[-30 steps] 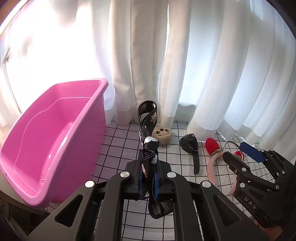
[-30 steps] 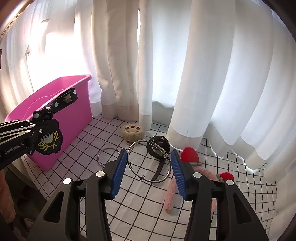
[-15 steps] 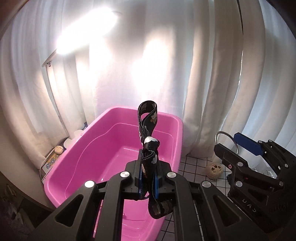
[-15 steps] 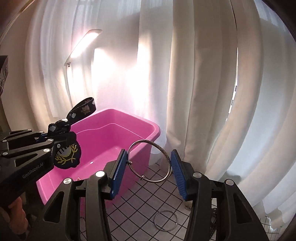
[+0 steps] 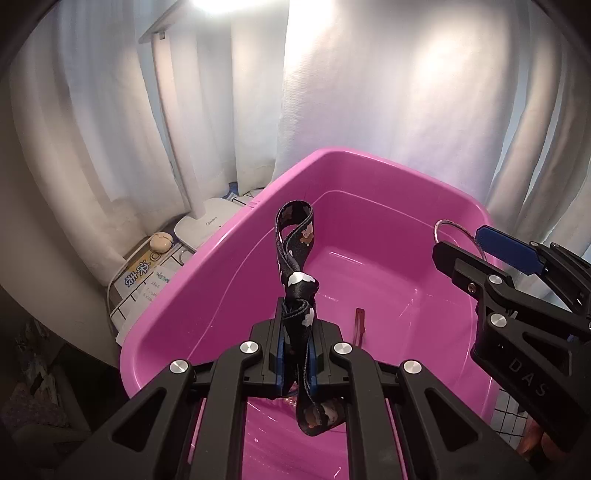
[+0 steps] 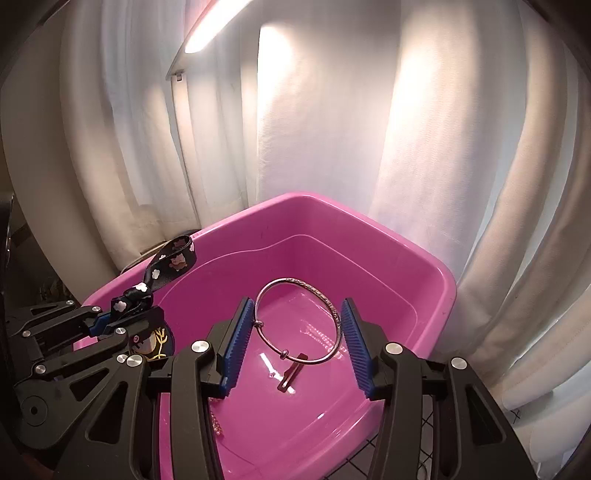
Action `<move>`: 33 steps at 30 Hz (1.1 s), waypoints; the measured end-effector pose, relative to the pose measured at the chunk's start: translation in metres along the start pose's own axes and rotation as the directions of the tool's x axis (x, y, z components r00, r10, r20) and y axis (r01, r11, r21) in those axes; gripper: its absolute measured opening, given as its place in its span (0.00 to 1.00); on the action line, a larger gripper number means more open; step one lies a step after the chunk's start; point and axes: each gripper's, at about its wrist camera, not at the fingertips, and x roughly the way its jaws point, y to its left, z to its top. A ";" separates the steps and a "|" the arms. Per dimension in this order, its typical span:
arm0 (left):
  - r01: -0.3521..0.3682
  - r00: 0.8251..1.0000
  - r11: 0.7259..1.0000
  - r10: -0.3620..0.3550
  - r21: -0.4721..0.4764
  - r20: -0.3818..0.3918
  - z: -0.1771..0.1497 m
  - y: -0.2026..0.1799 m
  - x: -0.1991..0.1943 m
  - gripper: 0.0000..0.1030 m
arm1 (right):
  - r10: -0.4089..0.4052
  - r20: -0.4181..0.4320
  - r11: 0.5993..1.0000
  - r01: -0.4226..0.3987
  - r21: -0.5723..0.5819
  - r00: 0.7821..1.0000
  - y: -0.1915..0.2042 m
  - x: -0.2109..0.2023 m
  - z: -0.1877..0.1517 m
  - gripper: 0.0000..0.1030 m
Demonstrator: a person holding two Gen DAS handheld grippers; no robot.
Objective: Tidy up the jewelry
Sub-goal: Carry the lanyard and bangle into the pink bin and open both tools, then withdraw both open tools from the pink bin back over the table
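Observation:
My left gripper (image 5: 295, 343) is shut on a black strap (image 5: 295, 258) printed with small cartoon figures; its loop stands up above the jaws and its tail hangs below. My right gripper (image 6: 297, 314) is shut on a thin silver bangle (image 6: 291, 280), gripped across its width by the blue pads. Both hang over the pink tub (image 6: 369, 218). The left wrist view shows the right gripper (image 5: 472, 243) at the right with the bangle (image 5: 448, 225). On the tub floor lie a small dark red clip (image 6: 291, 376) and a string of pinkish beads (image 6: 216, 424).
White curtains (image 6: 332, 129) hang behind the tub. A white lamp base (image 5: 207, 225), a small cream case (image 5: 161, 242) and a printed booklet (image 5: 144, 273) sit left of the tub. The lit lamp head (image 6: 214, 26) is overhead. Grid-pattern cloth (image 6: 406, 454) shows at the tub's right.
Both grippers have swung left, from above the grid cloth with its loose items to over the pink tub, carrying the strap and the bangle. Neither grip has changed.

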 end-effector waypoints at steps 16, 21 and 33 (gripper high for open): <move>-0.047 0.997 0.998 0.045 -0.029 -0.058 -0.008 0.013 0.015 0.89 | -0.079 -0.085 0.997 0.081 0.018 0.993 -0.007 0.027 0.002 0.59; -0.063 0.996 0.998 0.061 -0.024 -0.069 -0.008 0.015 0.012 0.94 | -0.085 -0.075 0.995 0.088 0.037 0.994 -0.011 0.019 -0.001 0.59; -0.056 0.997 0.998 0.054 -0.028 -0.048 -0.015 0.011 -0.005 0.94 | -0.100 -0.040 0.993 0.102 0.061 0.994 -0.016 -0.008 -0.008 0.59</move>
